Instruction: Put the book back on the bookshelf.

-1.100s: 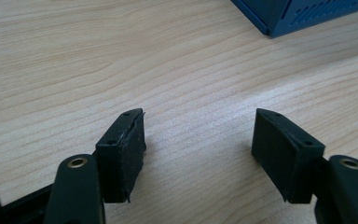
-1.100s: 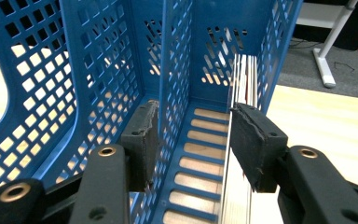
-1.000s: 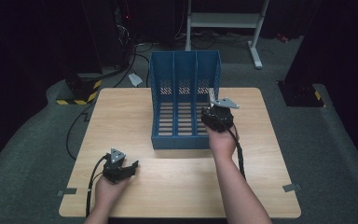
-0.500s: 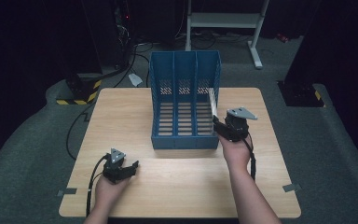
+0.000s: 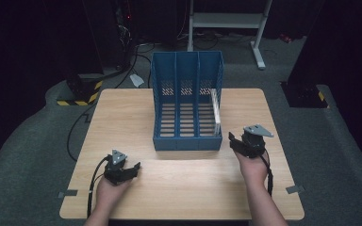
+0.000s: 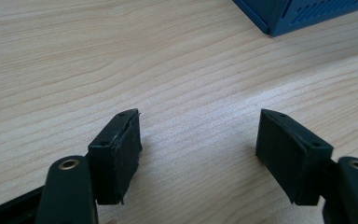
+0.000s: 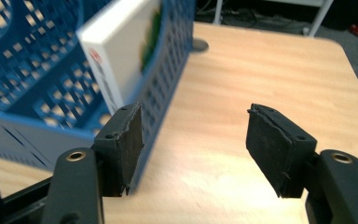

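White book (image 5: 215, 111) standing upright in the rightmost slot of the blue file rack (image 5: 187, 101), at 11 o'clock from the empty, spread-jawed right gripper (image 5: 236, 142); left gripper (image 5: 131, 168) likewise agape; probably light, stiff, smooth-covered, best pinched across its exposed near edge.

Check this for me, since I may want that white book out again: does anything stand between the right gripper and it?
Yes: the blue file rack's right side wall. The white book stands just inside it, and the open right gripper is outside, beside the rack's front right corner.
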`<state>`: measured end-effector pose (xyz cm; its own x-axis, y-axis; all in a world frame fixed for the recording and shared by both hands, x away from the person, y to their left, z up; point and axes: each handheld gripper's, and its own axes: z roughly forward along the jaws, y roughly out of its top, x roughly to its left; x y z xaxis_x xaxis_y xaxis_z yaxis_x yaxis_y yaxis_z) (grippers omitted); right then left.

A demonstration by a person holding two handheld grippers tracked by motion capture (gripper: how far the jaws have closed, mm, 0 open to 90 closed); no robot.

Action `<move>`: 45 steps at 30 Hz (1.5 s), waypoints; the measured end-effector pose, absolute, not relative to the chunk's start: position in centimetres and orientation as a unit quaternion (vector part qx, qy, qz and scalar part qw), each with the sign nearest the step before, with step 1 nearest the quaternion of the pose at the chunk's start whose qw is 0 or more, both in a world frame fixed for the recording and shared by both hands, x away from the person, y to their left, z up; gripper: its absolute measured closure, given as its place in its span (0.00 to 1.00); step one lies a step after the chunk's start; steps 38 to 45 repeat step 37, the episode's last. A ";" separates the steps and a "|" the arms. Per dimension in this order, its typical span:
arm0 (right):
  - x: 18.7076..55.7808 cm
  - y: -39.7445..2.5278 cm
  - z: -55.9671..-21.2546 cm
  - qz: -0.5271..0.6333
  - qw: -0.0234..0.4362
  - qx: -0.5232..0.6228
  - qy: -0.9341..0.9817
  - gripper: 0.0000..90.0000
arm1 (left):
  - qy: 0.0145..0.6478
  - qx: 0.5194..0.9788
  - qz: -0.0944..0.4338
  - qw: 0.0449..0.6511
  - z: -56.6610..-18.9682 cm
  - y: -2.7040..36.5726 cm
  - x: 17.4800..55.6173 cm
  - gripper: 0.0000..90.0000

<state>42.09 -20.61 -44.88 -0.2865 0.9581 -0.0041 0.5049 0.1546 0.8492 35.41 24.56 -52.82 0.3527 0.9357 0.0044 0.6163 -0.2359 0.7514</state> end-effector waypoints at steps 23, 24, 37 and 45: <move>37.9 -23.2 -52.4 0.314 0.242 0.542 0.741 0.31 | 0.515 0.752 0.236 0.338 -52.8 24.5 35.5 0.33; 37.9 -23.1 -52.4 0.314 0.241 0.543 0.741 0.31 | 0.514 0.752 0.237 0.338 -52.8 24.5 35.5 0.33; 37.8 -23.2 -52.4 0.313 0.240 0.543 0.741 0.29 | 0.514 0.752 0.237 0.337 -52.8 24.6 35.5 0.33; 37.8 -23.2 -52.4 0.313 0.240 0.543 0.741 0.29 | 0.514 0.752 0.237 0.337 -52.8 24.6 35.5 0.33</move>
